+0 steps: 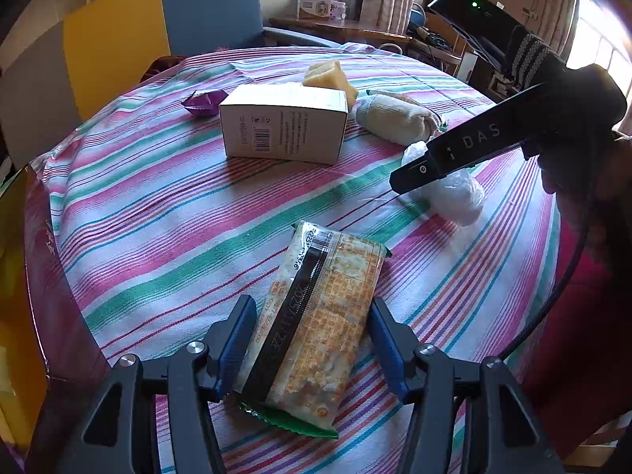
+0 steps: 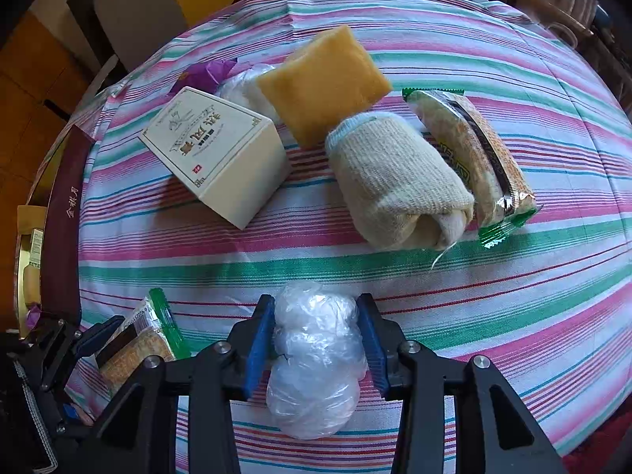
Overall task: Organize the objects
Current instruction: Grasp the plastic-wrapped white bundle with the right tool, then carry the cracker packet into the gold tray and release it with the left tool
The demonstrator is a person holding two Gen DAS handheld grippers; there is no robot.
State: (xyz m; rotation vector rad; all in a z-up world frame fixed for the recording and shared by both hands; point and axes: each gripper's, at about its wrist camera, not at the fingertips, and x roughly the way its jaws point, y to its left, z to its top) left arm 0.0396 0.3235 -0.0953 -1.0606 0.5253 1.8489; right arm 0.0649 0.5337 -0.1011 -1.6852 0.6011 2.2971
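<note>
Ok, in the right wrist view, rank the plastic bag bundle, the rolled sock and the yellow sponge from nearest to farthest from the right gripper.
1. Plastic bag bundle: between the right gripper fingers.
2. Rolled sock: mid-table, right of centre.
3. Yellow sponge: farther back, behind the sock.

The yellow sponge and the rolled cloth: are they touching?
Touching. The right wrist view shows the yellow sponge leaning its lower corner on the rolled cloth, with no gap.

Both cameras ride close above the striped bench [image 1: 166, 213], each tilted steeply down along its own jaws. The left looks across toward a blue chair [image 1: 209, 8]; the right looks from the other side. Both catch the white box [image 2: 221, 154] and rolled cloth [image 2: 395, 181].
</note>
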